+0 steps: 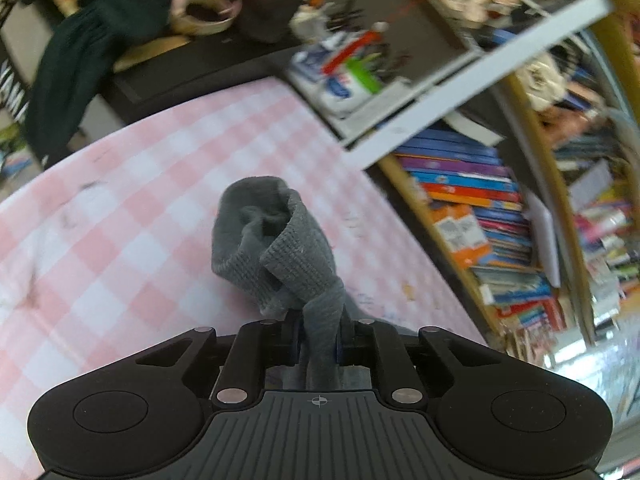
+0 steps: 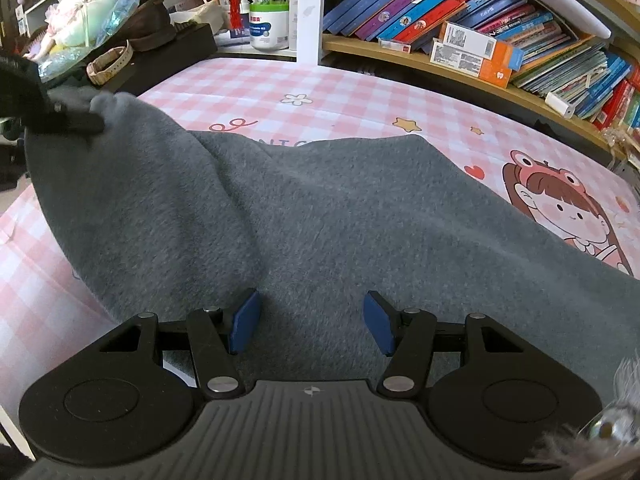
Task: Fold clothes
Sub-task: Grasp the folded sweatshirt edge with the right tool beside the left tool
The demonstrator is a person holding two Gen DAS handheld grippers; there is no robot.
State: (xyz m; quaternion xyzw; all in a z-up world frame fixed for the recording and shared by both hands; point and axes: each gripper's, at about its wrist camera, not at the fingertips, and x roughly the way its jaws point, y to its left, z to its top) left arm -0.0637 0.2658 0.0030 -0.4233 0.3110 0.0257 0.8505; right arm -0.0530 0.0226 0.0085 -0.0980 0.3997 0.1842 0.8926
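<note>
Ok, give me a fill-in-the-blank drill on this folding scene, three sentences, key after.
1. The left tongs are shut on the ribbed ____ of the grey garment.
2. The right tongs hover over the garment with pads ____.
3. The garment lies on a pink checked ____.

Missing words: cuff; open; sheet

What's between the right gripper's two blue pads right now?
Nothing is pinched there. In the right wrist view the right gripper stands open, and between its blue pads only the fuzzy grey garment shows, lying beneath on the pink checked sheet.
</note>
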